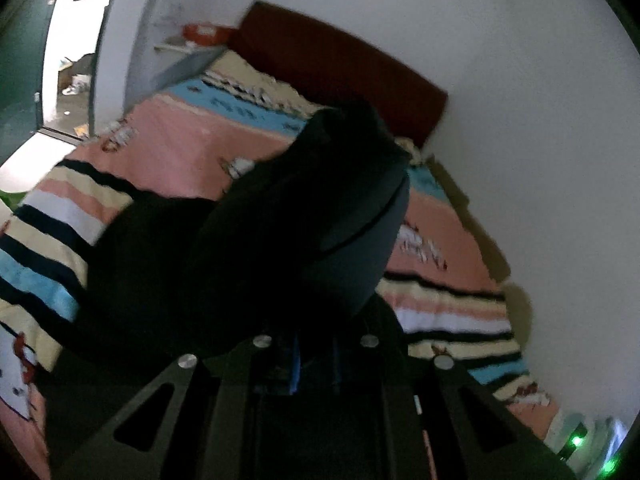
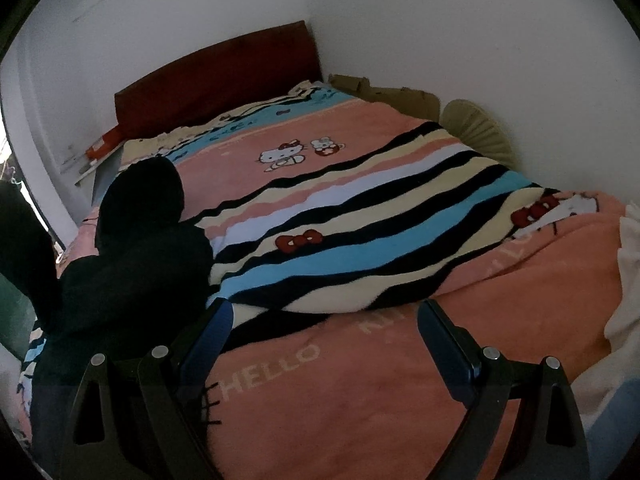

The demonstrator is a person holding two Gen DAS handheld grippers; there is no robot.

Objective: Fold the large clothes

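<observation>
Left gripper point(image 1: 316, 344) is up off the bed and tilted, its view rolled so the bed runs diagonally; dark cloth bunches right at its fingers, which sit close together with the black garment point(image 1: 248, 248) pinched between them, a fold draping up and over in front of the lens. The fingertips themselves are buried in the cloth, so the exact bite is hard to see. The garment trails down onto the striped Hello Kitty blanket point(image 1: 180, 148) beneath.

Over to the right gripper point(image 2: 324, 336): it hangs low over the near part of the bed, level, pointing toward the dark red headboard point(image 2: 216, 76). Its blue-padded fingers point(image 2: 212, 336) are spread wide, with nothing between them but pink blanket point(image 2: 360, 392) lettered "HELLO". The black garment point(image 2: 136, 248) lies heaped at the left side of the bed, just beside the left finger, one rounded lobe rising toward the pillow end. A beige fan-shaped thing point(image 2: 480, 132) sits against the wall
</observation>
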